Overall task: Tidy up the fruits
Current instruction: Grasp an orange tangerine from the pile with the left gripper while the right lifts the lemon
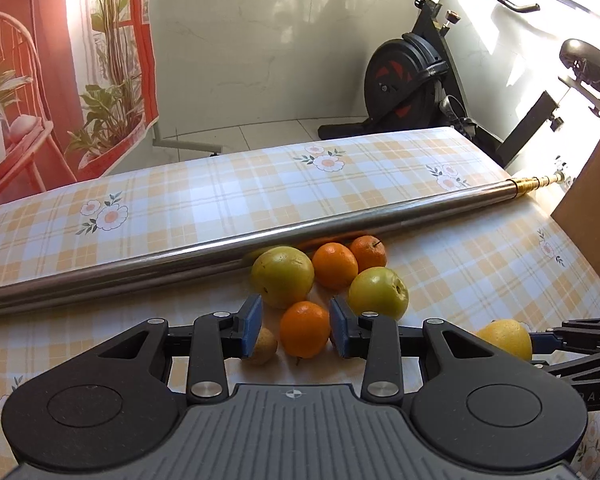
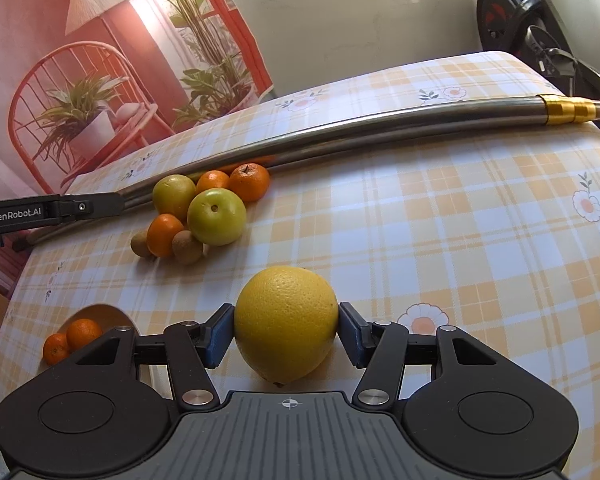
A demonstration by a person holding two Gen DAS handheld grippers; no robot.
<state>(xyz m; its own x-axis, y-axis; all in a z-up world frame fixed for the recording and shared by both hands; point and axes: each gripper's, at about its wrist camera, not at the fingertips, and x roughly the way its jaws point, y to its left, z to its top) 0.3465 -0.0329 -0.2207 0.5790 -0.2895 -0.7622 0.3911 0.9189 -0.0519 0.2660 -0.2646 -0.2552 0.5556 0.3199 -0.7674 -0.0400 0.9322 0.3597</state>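
Observation:
A cluster of fruit lies on the checked tablecloth beside a steel pipe: two green apples [image 1: 283, 276] [image 1: 378, 292], small oranges [image 1: 335, 265] [image 1: 368, 252], and kiwis [image 2: 187, 246]. My left gripper [image 1: 297, 328] hovers over the near side of the cluster. A small orange [image 1: 305, 328] shows between its blue pads, with a gap on the left side, so it is open. From the right wrist view that orange [image 2: 165, 235] rests on the cloth. My right gripper [image 2: 286, 336] is shut on a large yellow lemon [image 2: 286, 322], both pads pressed against it.
A long steel pipe [image 1: 220, 246] with a brass end crosses the table behind the fruit. A wooden bowl [image 2: 100, 311] holding two small oranges sits at the near left edge. A cardboard box [image 1: 592, 184] stands at the right. An exercise bike [image 1: 412, 84] is beyond the table.

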